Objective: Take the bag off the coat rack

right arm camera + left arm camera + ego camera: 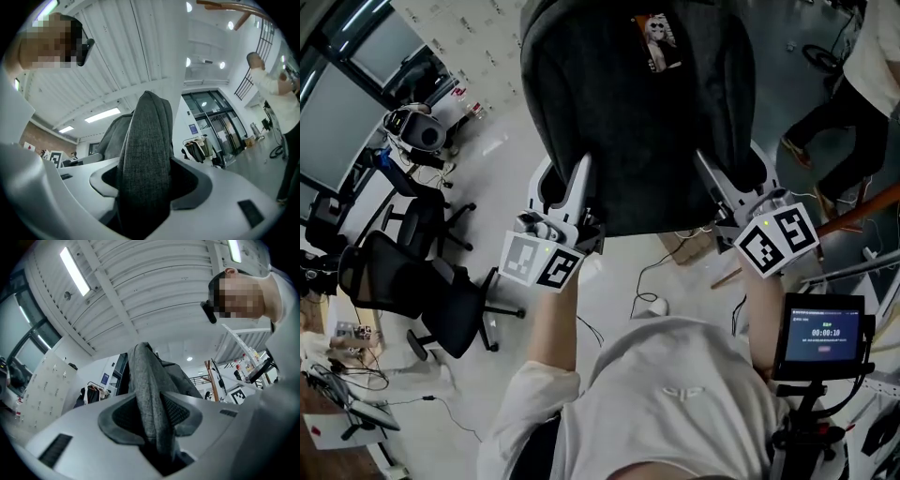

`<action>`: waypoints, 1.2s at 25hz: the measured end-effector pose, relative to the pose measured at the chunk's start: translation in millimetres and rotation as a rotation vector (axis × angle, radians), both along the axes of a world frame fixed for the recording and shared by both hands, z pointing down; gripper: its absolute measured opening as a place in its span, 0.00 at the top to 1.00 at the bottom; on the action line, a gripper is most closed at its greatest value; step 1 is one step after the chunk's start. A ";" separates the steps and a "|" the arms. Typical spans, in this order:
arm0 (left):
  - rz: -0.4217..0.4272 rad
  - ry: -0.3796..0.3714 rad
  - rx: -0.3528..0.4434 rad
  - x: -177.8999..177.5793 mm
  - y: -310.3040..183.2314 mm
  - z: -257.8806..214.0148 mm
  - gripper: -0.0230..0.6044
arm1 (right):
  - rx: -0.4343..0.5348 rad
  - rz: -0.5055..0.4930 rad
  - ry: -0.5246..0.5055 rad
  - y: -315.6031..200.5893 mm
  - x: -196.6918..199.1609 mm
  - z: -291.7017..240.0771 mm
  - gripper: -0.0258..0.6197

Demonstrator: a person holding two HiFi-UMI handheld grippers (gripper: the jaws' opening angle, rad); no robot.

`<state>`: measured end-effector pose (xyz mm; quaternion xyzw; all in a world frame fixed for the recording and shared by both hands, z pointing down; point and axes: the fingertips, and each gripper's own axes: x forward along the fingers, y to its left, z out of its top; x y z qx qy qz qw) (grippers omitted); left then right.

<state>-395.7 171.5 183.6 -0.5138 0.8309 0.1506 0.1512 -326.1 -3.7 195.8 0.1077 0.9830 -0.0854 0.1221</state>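
Observation:
A dark grey fabric bag [628, 112] with a small picture patch hangs in front of me, held up between both grippers. My left gripper [579, 178] grips its lower left side and my right gripper [711, 173] its lower right side. In the left gripper view the jaws [152, 420] are shut on a fold of grey bag fabric [146, 376]. The right gripper view shows the same: its jaws [145, 190] pinch a thick grey fold [149, 131]. A wooden pole [853, 217], which may belong to the coat rack, slants at the right, apart from the bag.
Black office chairs [412, 281] stand on the floor at the left. A small screen on a stand [823, 336] sits beside my right arm. Another person [862, 66] stands at the top right. A cardboard box [694, 246] and cables lie on the floor below the bag.

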 end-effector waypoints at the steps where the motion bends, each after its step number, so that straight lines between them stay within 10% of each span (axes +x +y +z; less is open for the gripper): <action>1: -0.005 0.014 -0.010 -2.1 5.5 11.2 0.74 | -0.011 -0.005 0.014 5.6 -2.3 12.0 0.52; 30: 0.056 0.289 -0.087 -35.5 -1.1 94.6 0.74 | -0.097 0.023 0.275 4.0 -27.8 96.4 0.53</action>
